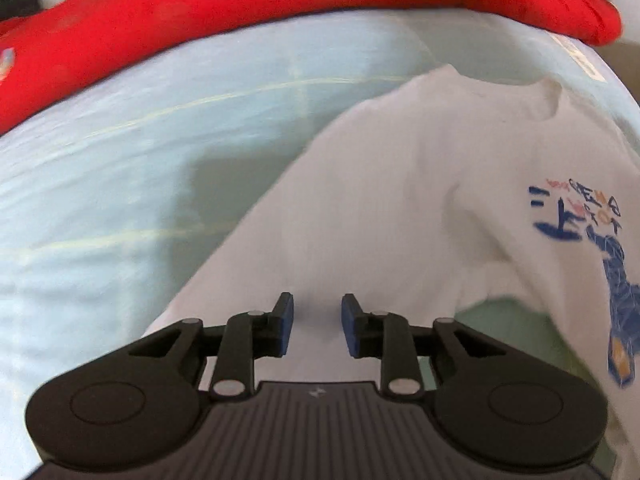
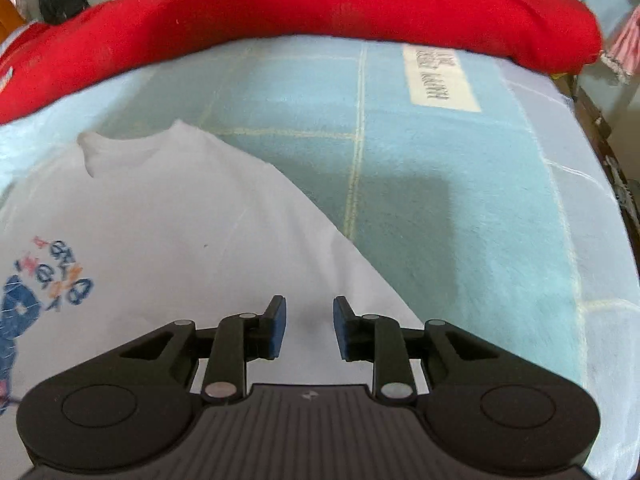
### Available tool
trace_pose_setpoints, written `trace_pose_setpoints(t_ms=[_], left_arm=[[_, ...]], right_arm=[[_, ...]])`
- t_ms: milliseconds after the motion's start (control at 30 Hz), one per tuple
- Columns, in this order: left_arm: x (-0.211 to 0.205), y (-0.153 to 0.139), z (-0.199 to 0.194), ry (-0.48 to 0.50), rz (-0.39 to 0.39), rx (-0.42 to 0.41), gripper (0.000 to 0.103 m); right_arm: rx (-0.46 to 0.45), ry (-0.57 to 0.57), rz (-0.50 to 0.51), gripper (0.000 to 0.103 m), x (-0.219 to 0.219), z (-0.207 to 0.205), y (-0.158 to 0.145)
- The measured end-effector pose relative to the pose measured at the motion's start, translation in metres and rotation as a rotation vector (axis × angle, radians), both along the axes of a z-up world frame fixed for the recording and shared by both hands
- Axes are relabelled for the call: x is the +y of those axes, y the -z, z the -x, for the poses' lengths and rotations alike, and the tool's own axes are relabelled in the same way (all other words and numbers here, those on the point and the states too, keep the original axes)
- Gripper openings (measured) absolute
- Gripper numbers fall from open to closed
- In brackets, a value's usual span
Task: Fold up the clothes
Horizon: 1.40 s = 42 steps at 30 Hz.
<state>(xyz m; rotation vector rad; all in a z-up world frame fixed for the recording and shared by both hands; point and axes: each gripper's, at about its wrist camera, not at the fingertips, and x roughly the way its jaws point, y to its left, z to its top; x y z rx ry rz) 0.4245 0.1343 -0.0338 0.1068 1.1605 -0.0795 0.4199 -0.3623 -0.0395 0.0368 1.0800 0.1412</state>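
A white T-shirt (image 1: 400,200) with a blue and orange print (image 1: 592,248) lies spread on a pale blue blanket (image 1: 140,160). My left gripper (image 1: 317,326) hovers over the shirt's left side, its blue-padded jaws a little apart with nothing between them. In the right wrist view the same shirt (image 2: 180,220) fills the left half, its print (image 2: 48,280) at the left edge. My right gripper (image 2: 308,326) hangs over the shirt's right side near its slanted edge, jaws likewise apart and holding nothing.
A thick red cover (image 2: 300,4) lies along the far side of the blanket (image 2: 460,200). A pale label patch (image 2: 440,76) is sewn on the blanket at the far right. Clutter shows past the right edge (image 2: 616,48).
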Motion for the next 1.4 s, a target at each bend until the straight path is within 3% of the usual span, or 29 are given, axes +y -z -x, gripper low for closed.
trace_pose_setpoints(t_ms=[133, 267, 400, 433, 467, 500, 533, 633, 900, 933, 1000, 1067, 1167, 1267, 1400], left_arm=[[-0.010, -0.009, 0.036, 0.084, -0.044, -0.034, 0.047], [-0.040, 0.014, 0.061, 0.259, -0.214, -0.051, 0.049], [-0.053, 0.031, 0.068, 0.377, -0.368, -0.162, 0.052], [-0.054, 0.033, 0.068, 0.390, -0.408, -0.189, 0.046], [-0.053, 0.036, 0.066, 0.397, -0.449, -0.200, 0.018], [-0.050, 0.039, 0.064, 0.399, -0.488, -0.199, 0.003], [-0.046, 0.040, 0.062, 0.388, -0.497, -0.195, 0.005], [-0.031, 0.030, 0.064, 0.328, -0.483, -0.193, 0.005], [-0.016, 0.023, 0.063, 0.270, -0.431, -0.174, 0.012], [-0.014, 0.021, 0.063, 0.253, -0.413, -0.174, 0.011], [-0.010, 0.017, 0.064, 0.230, -0.406, -0.174, 0.013], [-0.005, 0.014, 0.064, 0.215, -0.400, -0.165, 0.014], [-0.003, 0.004, 0.076, 0.194, -0.356, -0.142, 0.016], [-0.010, -0.010, 0.093, 0.190, -0.270, -0.106, 0.023], [-0.033, -0.022, 0.121, 0.217, -0.167, -0.079, 0.037]], right_arm=[[-0.019, -0.005, -0.036, 0.037, 0.011, 0.026, -0.016], [-0.012, -0.027, -0.064, 0.038, 0.026, 0.046, -0.019], [0.002, -0.037, -0.061, 0.038, 0.035, 0.064, -0.017], [0.005, -0.039, -0.058, 0.038, 0.037, 0.068, -0.016], [0.008, -0.037, -0.056, 0.038, 0.038, 0.072, -0.015], [0.011, -0.031, -0.056, 0.038, 0.039, 0.076, -0.014], [0.013, -0.027, -0.052, 0.038, 0.040, 0.079, -0.013], [0.009, -0.024, -0.017, 0.038, 0.043, 0.088, -0.010], [-0.066, -0.200, 0.360, 0.046, 0.059, 0.101, 0.007], [-0.065, -0.225, 0.383, 0.037, 0.060, 0.099, 0.012], [-0.057, -0.261, 0.427, 0.007, 0.061, 0.095, 0.021], [-0.060, -0.271, 0.468, 0.006, 0.059, 0.091, 0.024], [-0.057, -0.212, 0.483, 0.007, 0.043, 0.086, 0.013], [-0.042, -0.208, 0.378, 0.014, 0.038, 0.093, -0.007], [-0.023, -0.291, 0.214, 0.029, 0.058, 0.117, -0.027]])
